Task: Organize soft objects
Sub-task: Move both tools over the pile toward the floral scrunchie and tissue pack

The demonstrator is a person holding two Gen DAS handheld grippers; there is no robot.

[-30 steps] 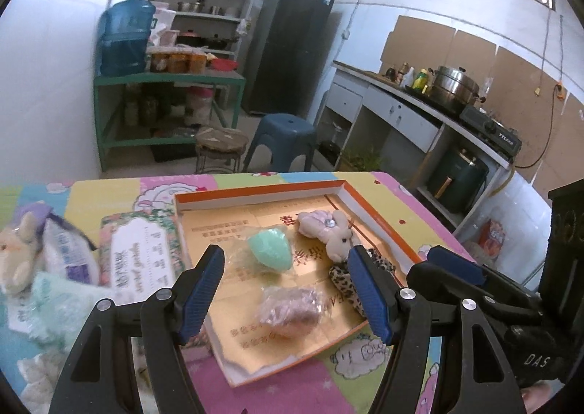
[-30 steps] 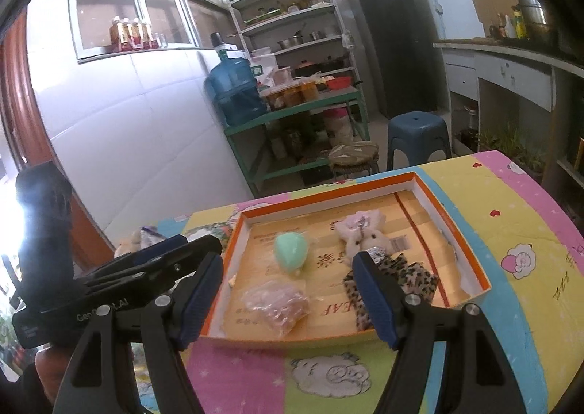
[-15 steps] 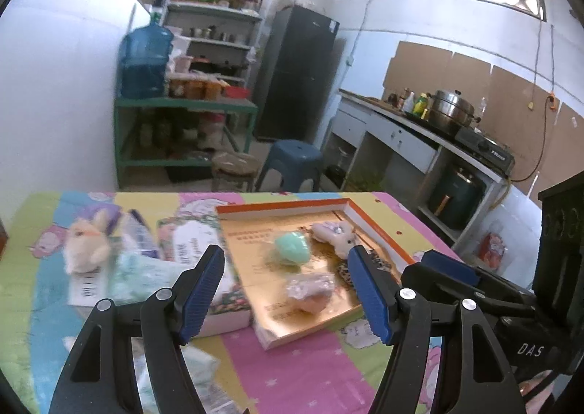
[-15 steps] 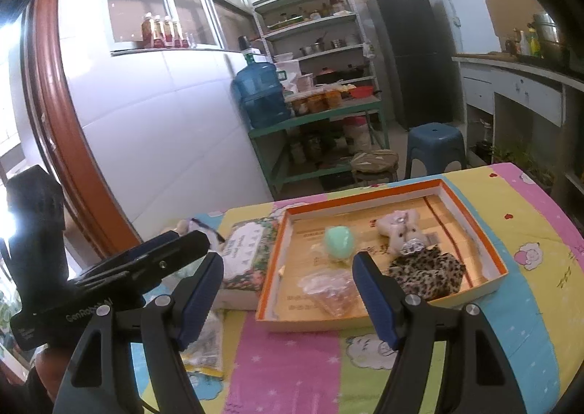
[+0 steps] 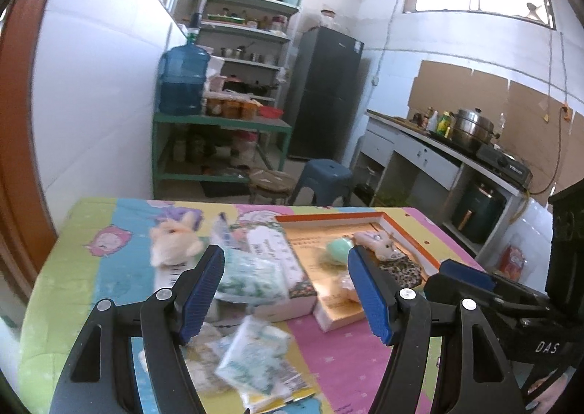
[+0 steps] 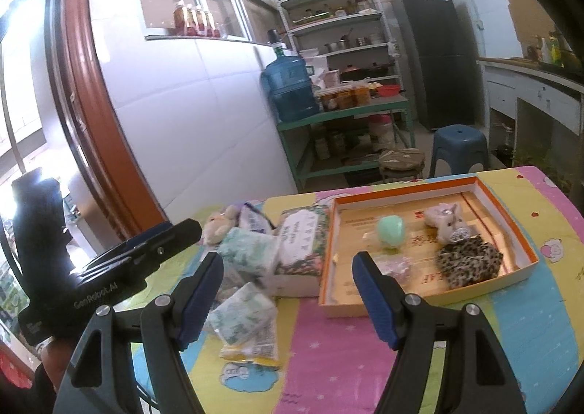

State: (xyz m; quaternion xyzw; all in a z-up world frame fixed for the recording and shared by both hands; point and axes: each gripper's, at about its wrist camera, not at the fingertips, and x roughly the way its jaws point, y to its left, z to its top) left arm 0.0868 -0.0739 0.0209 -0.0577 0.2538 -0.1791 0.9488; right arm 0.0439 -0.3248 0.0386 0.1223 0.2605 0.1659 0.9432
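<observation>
Orange-rimmed cardboard tray [image 6: 525, 246] is the target; both empty, wide-open grippers should approach the loose tissue packs [image 6: 244, 315] left of it squarely.

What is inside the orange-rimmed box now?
Inside the orange-rimmed box lie a mint green soft object, a small plush toy, a leopard-print scrunchie and a clear bag, partly hidden by the right hand-held gripper.
</observation>
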